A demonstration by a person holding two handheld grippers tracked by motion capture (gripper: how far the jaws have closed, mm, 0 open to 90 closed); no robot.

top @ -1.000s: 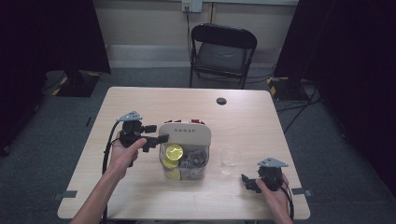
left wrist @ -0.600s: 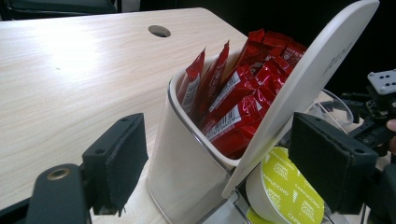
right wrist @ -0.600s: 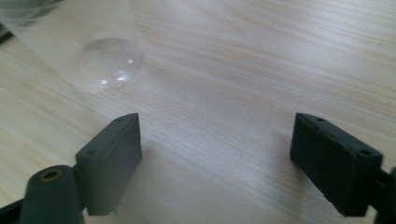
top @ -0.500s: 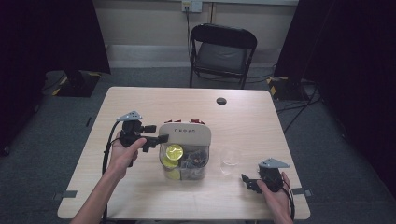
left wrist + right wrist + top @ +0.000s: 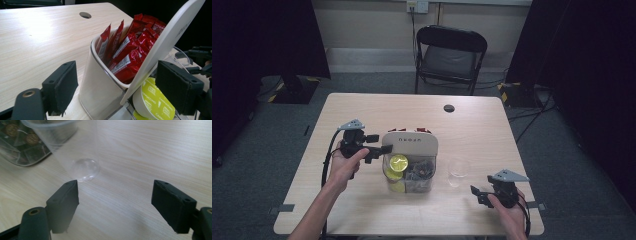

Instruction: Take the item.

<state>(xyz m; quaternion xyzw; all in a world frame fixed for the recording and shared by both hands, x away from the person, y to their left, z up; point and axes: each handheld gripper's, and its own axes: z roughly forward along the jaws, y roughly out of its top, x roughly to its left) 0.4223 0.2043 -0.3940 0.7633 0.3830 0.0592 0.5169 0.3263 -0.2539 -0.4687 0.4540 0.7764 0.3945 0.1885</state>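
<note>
A clear organizer box [image 5: 409,175] stands mid-table with its white lid [image 5: 410,142] tipped up. It holds red sachets [image 5: 130,52], a yellow-green capsule [image 5: 152,100] and dark capsules [image 5: 22,147]. My left gripper [image 5: 381,151] is at the box's left side. Its jaws are open and straddle a corner of the box and the lid's edge [image 5: 170,37]. A clear plastic cup [image 5: 457,172] stands to the right of the box. My right gripper [image 5: 478,195] is near the front right edge, and the cup [image 5: 85,168] stands just beyond its open jaws. Those jaws have just been closing, with nothing between them.
A black folding chair [image 5: 451,55] stands behind the table. A dark round cable hole [image 5: 449,107] sits near the table's far edge. Bare wood [image 5: 362,115] lies behind and to the left of the box. Cables trail from both grippers.
The right gripper has lifted slightly near the front edge. The left gripper, the box and the cup stand as before.
</note>
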